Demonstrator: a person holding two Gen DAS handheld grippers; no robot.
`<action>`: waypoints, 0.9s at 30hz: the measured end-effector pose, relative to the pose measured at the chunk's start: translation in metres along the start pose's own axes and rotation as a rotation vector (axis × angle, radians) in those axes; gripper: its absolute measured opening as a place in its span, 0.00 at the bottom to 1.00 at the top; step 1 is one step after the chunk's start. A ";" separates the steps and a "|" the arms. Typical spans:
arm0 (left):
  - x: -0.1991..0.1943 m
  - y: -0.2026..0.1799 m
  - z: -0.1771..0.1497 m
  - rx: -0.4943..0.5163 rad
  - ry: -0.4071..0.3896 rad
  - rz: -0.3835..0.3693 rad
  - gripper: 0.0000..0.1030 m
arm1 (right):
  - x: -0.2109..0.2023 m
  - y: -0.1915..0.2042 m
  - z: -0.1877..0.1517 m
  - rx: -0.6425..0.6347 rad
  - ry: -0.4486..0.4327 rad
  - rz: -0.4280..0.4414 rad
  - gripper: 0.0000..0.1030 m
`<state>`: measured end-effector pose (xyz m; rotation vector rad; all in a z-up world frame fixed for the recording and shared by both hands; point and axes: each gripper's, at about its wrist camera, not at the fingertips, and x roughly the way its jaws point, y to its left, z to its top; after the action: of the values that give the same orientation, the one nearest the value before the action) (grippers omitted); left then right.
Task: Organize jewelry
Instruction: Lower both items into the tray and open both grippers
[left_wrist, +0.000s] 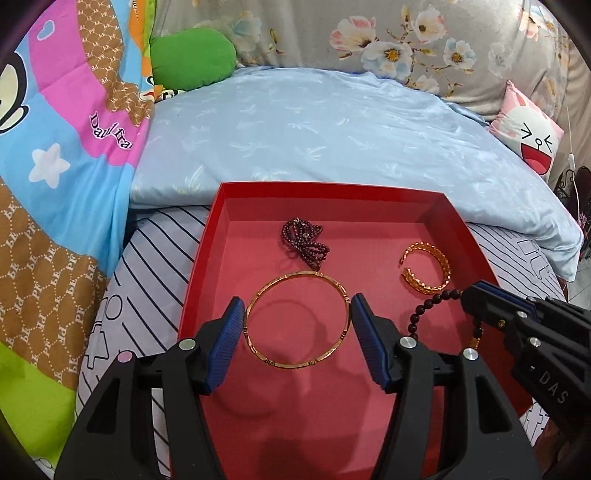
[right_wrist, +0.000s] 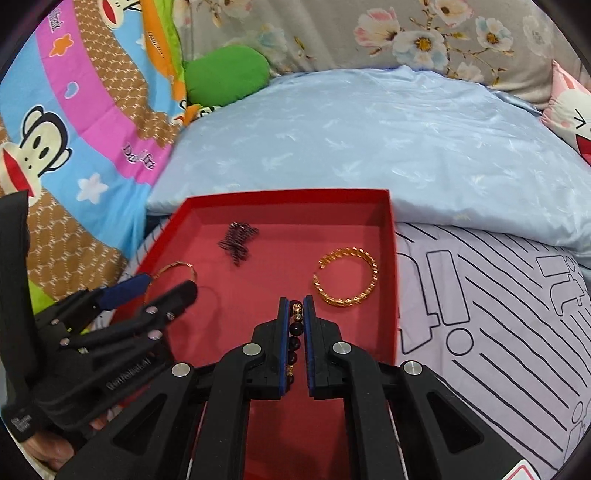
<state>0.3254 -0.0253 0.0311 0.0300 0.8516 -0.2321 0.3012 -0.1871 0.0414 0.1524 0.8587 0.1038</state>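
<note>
Two tools: right tool (right_wrist: 296, 306) pinches beaded bracelet (right_wrist: 294, 332) (dark)

Gold bangle (left_wrist: 297, 319), gold cuff (left_wrist: 426, 267), and garnet beads (left_wrist: 304, 243) lie in red tray (left_wrist: 199, 266).

Both my wrist views are bright and evenly lit by soft, diffuse light, with no glare. My left gripper (left_wrist: 297, 339) and the thin gold bangle (left_wrist: 297, 319) cast faint, soft-edged shadows on the red tray (left_wrist: 369, 221) floor. Fisheye distortion bows the bed (right_wrist: 498, 295) outward and darkens every corner to black; the centre is sharp, the margins slightly soft.
</note>
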 end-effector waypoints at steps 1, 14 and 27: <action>0.002 0.000 0.000 -0.002 0.004 0.001 0.55 | 0.002 -0.002 0.000 0.002 0.004 -0.006 0.07; 0.000 -0.001 -0.004 -0.014 0.005 0.006 0.58 | -0.008 -0.001 -0.008 -0.005 -0.017 -0.032 0.13; -0.025 -0.011 -0.004 0.005 -0.037 0.017 0.65 | -0.030 0.010 -0.015 -0.026 -0.046 -0.020 0.18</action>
<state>0.3047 -0.0306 0.0480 0.0372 0.8133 -0.2184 0.2701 -0.1804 0.0556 0.1214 0.8121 0.0925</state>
